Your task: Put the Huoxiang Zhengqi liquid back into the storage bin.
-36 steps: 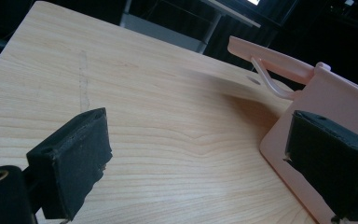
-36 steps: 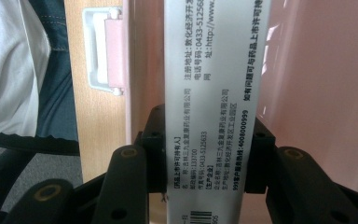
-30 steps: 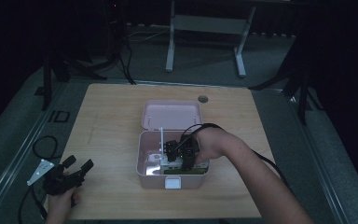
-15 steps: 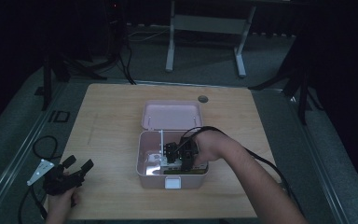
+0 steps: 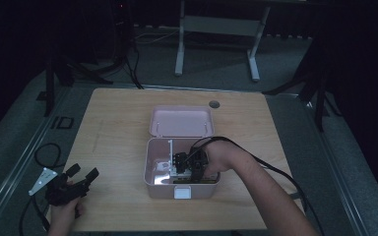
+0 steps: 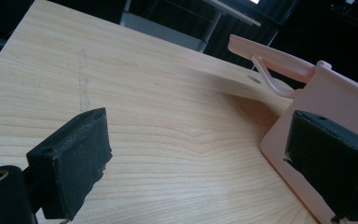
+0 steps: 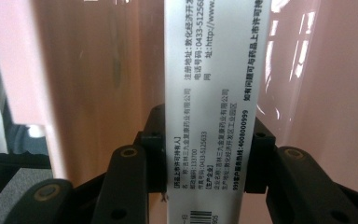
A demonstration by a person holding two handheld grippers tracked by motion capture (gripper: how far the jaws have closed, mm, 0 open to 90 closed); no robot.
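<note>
One wooden tabletop (image 5: 118,113) carries everything, and the pink box (image 5: 152,167) near its middle serves as the landmark. The box is open, its one lid (image 5: 181,122) laid back flat on the far side, probably so that a hand can reach straight down into the tray.

Two grippers are in play. The right gripper (image 5: 189,164) is down inside the box, and its fingers are clamped on the narrow edges of one white printed carton (image 7: 207,102), which looks like a medicine pack. The carton stands on end between the box's pink walls, either being set in or being lifted out; I cannot tell which. A few pale items lie in the box's left part, too dim to count.

The left gripper (image 5: 81,179) rests well left of the box, near the tabletop's front corner, its fingers (image 6: 72,161) apart and empty, apparently parked.
</note>
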